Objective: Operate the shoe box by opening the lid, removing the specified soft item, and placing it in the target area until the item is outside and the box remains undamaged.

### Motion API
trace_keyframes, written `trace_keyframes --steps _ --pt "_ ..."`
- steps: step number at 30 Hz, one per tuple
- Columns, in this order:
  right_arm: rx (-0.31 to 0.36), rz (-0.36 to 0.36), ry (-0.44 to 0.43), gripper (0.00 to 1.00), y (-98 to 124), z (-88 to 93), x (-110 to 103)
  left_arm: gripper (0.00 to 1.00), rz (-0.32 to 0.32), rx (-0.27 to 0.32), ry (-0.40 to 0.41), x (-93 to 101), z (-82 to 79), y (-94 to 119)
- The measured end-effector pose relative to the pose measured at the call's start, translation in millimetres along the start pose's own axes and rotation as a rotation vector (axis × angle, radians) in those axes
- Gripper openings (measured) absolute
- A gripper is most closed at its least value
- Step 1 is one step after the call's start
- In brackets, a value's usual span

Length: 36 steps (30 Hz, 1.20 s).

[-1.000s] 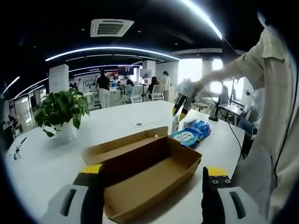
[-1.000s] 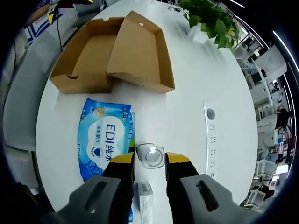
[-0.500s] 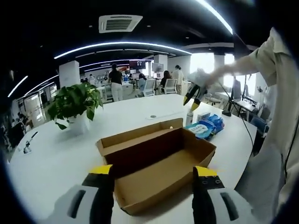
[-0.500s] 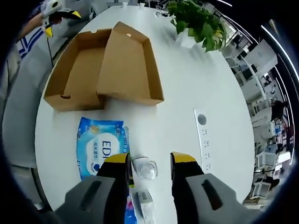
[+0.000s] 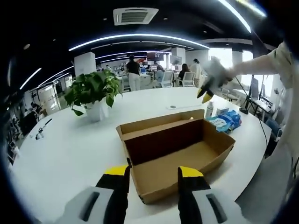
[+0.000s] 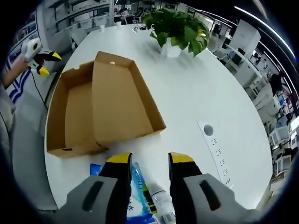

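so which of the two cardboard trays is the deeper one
In the right gripper view, the left tray, the box body, is deeper; the lid folded open beside it has shallower walls, nearer the plant.

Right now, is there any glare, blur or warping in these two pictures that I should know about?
Left gripper view: the ceiling light strips and the far windows blow out to white, the right gripper looks motion-smeared, and the table edge bows with fisheye curve. Right gripper view: even light, the shoe box sharp, the wipes pack near the jaws a little soft.
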State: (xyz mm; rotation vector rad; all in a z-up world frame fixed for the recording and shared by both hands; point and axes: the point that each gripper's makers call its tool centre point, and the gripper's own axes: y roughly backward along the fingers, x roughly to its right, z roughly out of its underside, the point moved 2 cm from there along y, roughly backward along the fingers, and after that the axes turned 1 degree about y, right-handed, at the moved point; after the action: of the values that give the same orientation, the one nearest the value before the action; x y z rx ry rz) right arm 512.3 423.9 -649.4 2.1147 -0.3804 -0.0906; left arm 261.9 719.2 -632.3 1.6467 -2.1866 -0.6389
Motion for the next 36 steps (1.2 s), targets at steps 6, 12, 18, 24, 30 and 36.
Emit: trace_keyframes --steps 6,12,18,24,30,36 --pt "0.024 0.020 -0.065 0.27 -12.1 -9.6 0.2 0.31 -0.042 -0.026 0.037 -9.0 6.1 -1.5" --pt "0.049 0.048 -0.149 0.25 -24.9 -16.1 1.1 0.26 -0.092 -0.087 0.068 -20.1 20.2 -6.1" --pt "0.062 0.069 -0.249 0.24 -34.7 -14.7 -3.3 0.18 -0.109 -0.152 0.140 -23.1 38.1 -12.7" --pt "0.064 0.068 -0.350 0.22 -47.3 -9.4 -7.7 0.12 -0.116 -0.179 0.189 -23.9 46.1 -20.3" --pt "0.059 0.067 -0.421 0.20 -62.9 -4.6 -6.1 0.05 -0.123 -0.185 0.216 -24.7 50.2 -26.6" --pt "0.048 0.085 -0.482 0.16 -75.2 -3.5 -0.8 0.05 -0.127 -0.161 0.241 -24.7 51.3 -26.5"
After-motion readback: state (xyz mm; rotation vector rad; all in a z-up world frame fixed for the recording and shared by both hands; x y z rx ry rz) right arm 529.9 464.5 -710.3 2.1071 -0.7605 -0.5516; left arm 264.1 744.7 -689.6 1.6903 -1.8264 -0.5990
